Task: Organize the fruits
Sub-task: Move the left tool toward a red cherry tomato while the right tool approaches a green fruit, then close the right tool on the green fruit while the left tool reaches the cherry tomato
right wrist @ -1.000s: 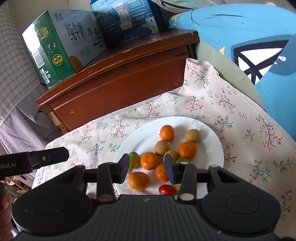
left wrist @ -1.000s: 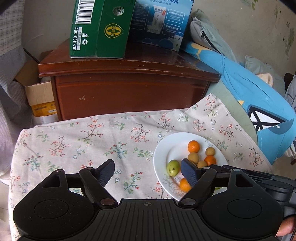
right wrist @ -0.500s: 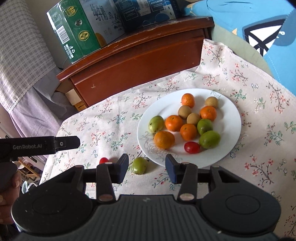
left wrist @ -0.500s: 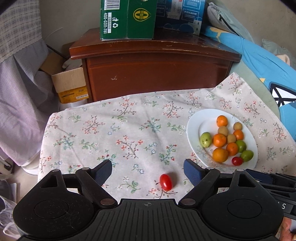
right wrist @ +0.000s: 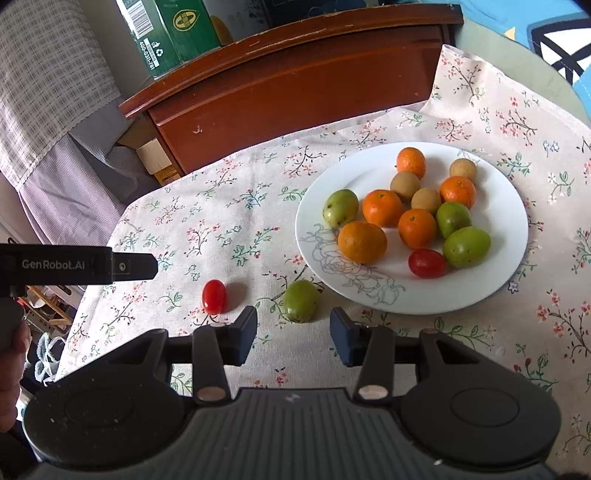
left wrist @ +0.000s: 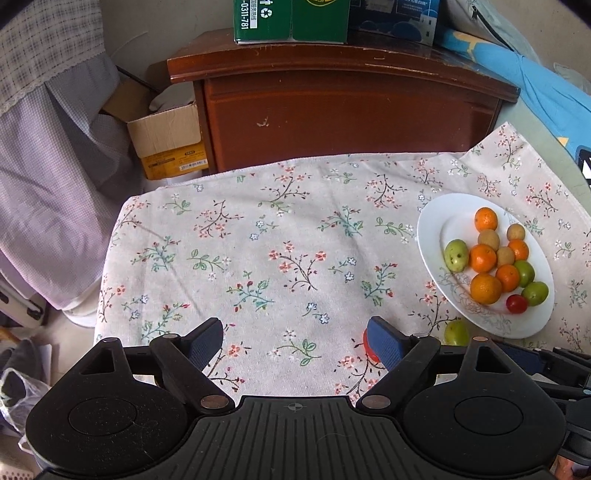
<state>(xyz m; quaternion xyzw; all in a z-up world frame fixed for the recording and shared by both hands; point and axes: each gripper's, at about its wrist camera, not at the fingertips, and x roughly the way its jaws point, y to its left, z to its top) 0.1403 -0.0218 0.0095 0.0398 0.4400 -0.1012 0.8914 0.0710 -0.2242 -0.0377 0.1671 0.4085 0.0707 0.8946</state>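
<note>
A white plate [right wrist: 506, 258] on the floral cloth holds several oranges, green fruits, small brown fruits and a red cherry tomato [right wrist: 426, 263]. The plate also shows in the left wrist view [left wrist: 430, 229]. A loose green fruit [right wrist: 300, 300] and a loose cherry tomato [right wrist: 214, 296] lie on the cloth left of the plate. My right gripper [right wrist: 293, 336] is open and empty, just in front of the green fruit. My left gripper [left wrist: 295, 339] is open and empty; the loose tomato [left wrist: 367, 345] is half hidden behind its right finger, the green fruit [left wrist: 456, 332] beyond it.
A brown wooden cabinet [left wrist: 351, 107] stands behind the table with a green carton [left wrist: 291, 18] on top. An open cardboard box [left wrist: 166, 140] sits on the floor at the left. A blue cushion [left wrist: 535, 85] lies at the right. The left gripper's body [right wrist: 74, 265] reaches into the right wrist view.
Both grippers have pulled back and up from the plate. The loose tomato and green fruit have come into view, and the tomato now sits behind the left gripper's right finger.
</note>
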